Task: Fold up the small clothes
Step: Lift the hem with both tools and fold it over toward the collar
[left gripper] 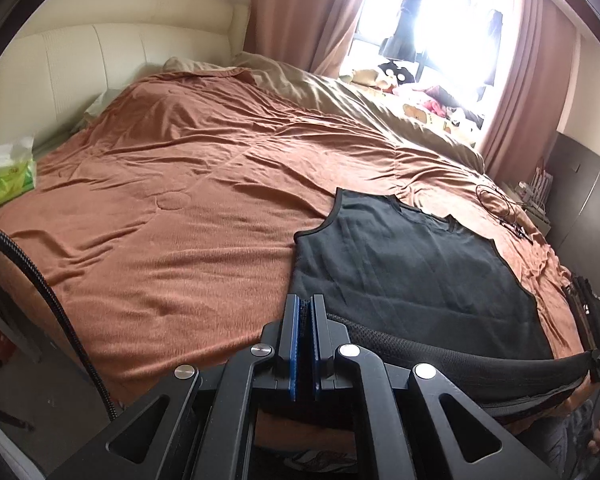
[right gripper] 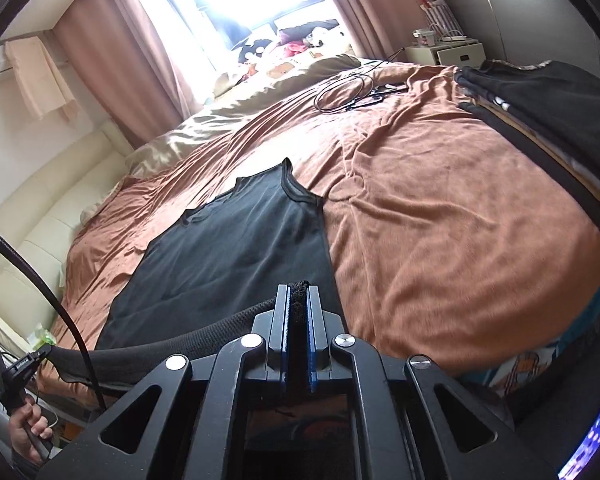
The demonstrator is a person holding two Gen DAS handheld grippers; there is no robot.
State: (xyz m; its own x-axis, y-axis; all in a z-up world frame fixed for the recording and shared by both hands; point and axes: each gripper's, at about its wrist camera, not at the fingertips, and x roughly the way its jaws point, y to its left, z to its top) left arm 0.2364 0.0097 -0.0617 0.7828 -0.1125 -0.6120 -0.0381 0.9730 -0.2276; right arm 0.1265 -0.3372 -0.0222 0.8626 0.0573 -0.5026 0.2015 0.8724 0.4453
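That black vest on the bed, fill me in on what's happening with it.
A person is folding it with a handheld gripper in each hand. The black vest lies flat on the brown bedspread, neckline toward the window. The left gripper and right gripper are each shut on a corner of the hem, stretched taut between them. A stack of folded clothes sits to the right.

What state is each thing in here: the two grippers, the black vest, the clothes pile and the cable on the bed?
Left gripper: shut on the black vest's hem.
Right gripper: shut on the same hem.
Black vest: spread flat on the bed, unfolded, hem bunched and lifted between the grippers.
Clothes pile: folded, stacked near the bed's edge.
Cable: loosely coiled on the blanket.
Curtains: drawn open.
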